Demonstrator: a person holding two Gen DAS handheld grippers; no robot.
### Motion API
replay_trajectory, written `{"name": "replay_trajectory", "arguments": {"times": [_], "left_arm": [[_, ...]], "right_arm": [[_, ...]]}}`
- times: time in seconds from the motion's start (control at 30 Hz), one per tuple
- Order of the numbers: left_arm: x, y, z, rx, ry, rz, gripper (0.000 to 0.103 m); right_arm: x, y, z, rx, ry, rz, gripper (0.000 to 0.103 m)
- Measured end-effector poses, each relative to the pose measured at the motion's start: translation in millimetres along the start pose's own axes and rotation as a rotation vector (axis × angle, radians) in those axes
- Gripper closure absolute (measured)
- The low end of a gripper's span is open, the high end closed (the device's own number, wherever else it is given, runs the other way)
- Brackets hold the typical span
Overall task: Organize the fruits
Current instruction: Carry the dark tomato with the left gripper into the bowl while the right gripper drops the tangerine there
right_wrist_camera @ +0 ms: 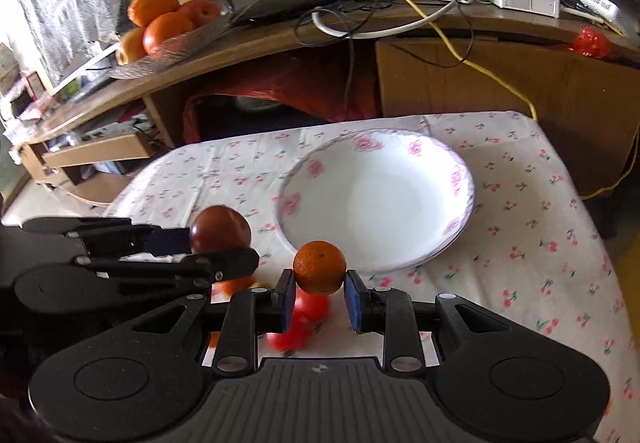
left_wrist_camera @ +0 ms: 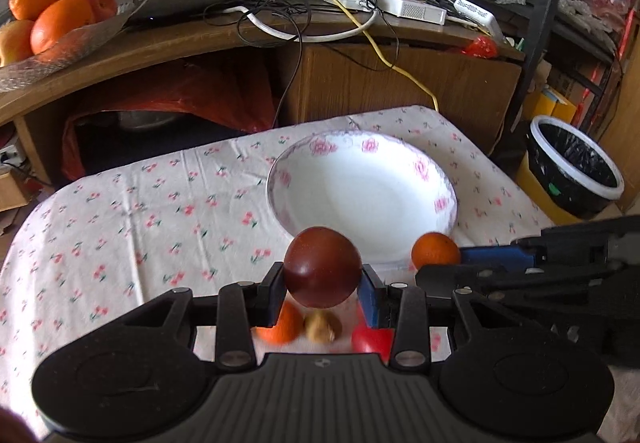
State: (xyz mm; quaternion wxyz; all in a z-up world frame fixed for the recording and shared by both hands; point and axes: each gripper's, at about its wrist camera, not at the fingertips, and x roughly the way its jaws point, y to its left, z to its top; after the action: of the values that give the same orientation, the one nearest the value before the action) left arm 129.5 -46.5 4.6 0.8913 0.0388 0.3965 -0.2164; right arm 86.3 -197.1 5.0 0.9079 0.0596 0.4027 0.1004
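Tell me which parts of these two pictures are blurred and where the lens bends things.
Left wrist view: the dark red fruit in the left gripper is sharp, the fruits beneath smeared; the shelf edge bows. Right wrist view: the orange in the right gripper is crisp, the red fruit below blurred.

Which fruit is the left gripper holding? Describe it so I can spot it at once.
Start at the white bowl on the cherry-print cloth. Just before its near rim, the left gripper grips a round fruit. It is dark maroon and glossy, unlike the orange beside it.
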Motion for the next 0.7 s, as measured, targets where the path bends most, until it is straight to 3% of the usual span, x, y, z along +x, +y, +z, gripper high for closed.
{"name": "replay_trajectory", "arguments": {"times": [0.37, 0.7], "left_arm": [[37, -15, 17, 0.017, 0.03, 0.012, 0.057], [49, -12, 18, -0.012, 0.046, 0.016, 0.057]], "right_arm": [[21, -28, 11, -0.01, 0.017, -0.046, 0.081], [33, -33, 16, -0.032, 0.023, -0.051, 0.078]]}}
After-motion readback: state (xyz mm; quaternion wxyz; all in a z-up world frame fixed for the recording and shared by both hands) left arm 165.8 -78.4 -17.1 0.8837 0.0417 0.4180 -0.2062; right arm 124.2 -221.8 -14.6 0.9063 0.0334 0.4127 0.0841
